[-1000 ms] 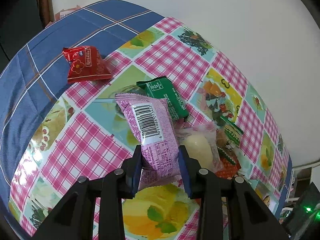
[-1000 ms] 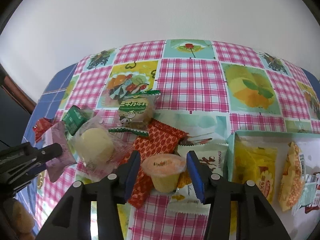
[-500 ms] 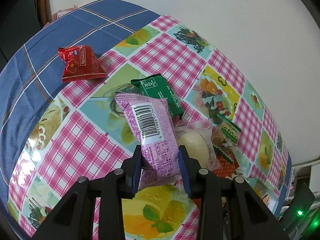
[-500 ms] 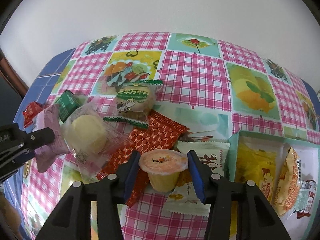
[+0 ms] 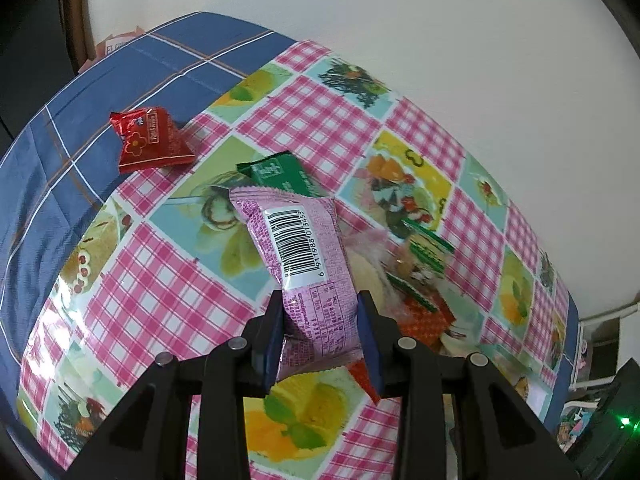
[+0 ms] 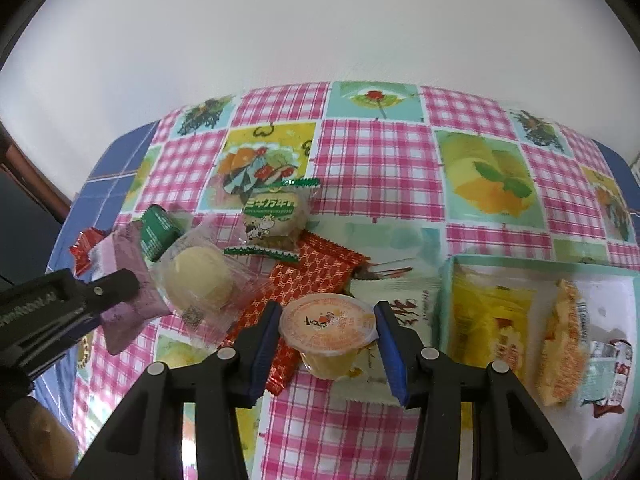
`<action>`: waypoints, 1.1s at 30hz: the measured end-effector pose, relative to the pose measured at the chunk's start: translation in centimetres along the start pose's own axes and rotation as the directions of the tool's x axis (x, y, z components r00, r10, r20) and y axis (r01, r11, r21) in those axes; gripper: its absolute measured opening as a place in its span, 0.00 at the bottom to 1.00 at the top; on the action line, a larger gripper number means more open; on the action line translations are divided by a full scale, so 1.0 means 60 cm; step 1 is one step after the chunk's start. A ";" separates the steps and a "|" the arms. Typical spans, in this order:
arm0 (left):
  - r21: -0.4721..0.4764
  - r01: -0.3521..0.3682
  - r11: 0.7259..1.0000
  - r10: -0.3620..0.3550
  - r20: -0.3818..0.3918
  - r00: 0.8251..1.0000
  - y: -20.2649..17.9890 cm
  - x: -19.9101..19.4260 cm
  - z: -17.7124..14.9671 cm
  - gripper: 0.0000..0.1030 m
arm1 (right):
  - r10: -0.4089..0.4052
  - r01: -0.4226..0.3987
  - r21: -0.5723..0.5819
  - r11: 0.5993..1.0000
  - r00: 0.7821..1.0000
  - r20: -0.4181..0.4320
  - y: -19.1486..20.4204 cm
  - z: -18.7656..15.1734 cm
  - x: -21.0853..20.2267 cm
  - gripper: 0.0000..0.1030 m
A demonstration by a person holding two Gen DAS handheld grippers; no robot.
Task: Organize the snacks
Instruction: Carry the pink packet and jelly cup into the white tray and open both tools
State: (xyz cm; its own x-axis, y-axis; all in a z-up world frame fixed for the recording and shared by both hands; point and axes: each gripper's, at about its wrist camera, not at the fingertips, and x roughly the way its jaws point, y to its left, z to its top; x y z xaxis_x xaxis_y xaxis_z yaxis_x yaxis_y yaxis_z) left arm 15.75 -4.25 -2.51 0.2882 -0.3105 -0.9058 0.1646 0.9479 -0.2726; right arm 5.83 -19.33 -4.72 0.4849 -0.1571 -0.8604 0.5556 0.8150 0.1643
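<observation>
My left gripper [image 5: 320,320] is shut on a pink snack packet [image 5: 296,232], barcode side up, held above the checked tablecloth [image 5: 140,304]. In the right wrist view the same pink packet [image 6: 124,256] hangs at the left from black fingers [image 6: 112,286]. My right gripper [image 6: 328,308] is shut on an orange jelly cup [image 6: 328,322]. Both pads press against its lid rim, and it sits just above a white packet [image 6: 404,304].
A red packet [image 5: 150,144] and a green packet [image 5: 280,174] lie at the far left. A wrapped yellow bun [image 6: 200,280], a cow-print cookie pack [image 6: 274,216] and an orange-red wafer pack [image 6: 312,276] crowd the middle. The teal tray [image 6: 446,300] at right holds yellow packets [image 6: 492,320].
Both grippers have risen a little with their loads. The right jaws have drawn in onto the jelly cup, which now sits higher over the white packet.
</observation>
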 end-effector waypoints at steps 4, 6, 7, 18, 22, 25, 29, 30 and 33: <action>0.034 0.007 0.999 -0.007 0.005 1.000 -0.029 -0.009 -0.013 0.35 | -0.018 0.017 0.029 0.999 1.000 0.010 -0.029 0.004 -0.023 0.48; 0.057 0.011 0.998 -0.012 0.006 1.000 -0.048 -0.012 -0.019 0.35 | -0.035 0.034 0.044 0.998 0.999 0.015 -0.052 0.007 -0.034 0.48; 0.070 0.014 0.997 -0.015 0.006 1.000 -0.057 -0.012 -0.022 0.35 | -0.042 0.042 0.056 0.998 0.999 0.016 -0.064 0.010 -0.037 0.48; 0.269 0.128 0.955 -0.114 -0.069 0.991 -0.217 0.002 -0.093 0.35 | -0.141 0.135 0.240 0.961 0.990 0.009 -0.245 0.015 -0.076 0.48; 0.368 0.175 0.913 -0.151 -0.094 0.984 -0.282 0.004 -0.137 0.35 | -0.180 0.170 0.290 0.942 0.984 0.010 -0.310 0.010 -0.091 0.48; 0.413 0.200 0.888 -0.165 -0.118 0.979 -0.313 0.009 -0.165 0.35 | -0.211 0.198 0.332 0.922 0.977 0.003 -0.359 0.001 -0.100 0.49; 0.464 0.209 0.861 -0.158 -0.147 0.977 -0.347 0.025 -0.200 0.35 | -0.239 0.226 0.379 0.897 0.971 -0.014 -0.414 -0.014 -0.105 0.49; 0.474 0.208 0.855 -0.153 -0.152 0.977 -0.353 0.030 -0.208 0.35 | -0.243 0.230 0.386 0.893 0.970 -0.017 -0.425 -0.017 -0.105 0.49; 0.487 0.215 0.847 -0.150 -0.170 0.974 -0.365 0.042 -0.223 0.35 | -0.250 0.236 0.403 0.884 0.968 -0.019 -0.449 -0.025 -0.105 0.49</action>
State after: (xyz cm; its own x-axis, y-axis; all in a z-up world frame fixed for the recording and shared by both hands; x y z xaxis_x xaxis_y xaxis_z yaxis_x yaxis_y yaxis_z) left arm 0.26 -24.82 -3.16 0.0956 -0.4326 -0.8965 0.6604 0.7014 -0.2681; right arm -13.19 -39.46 -4.47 0.3180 -0.3450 -0.8831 0.8780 0.4586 0.1370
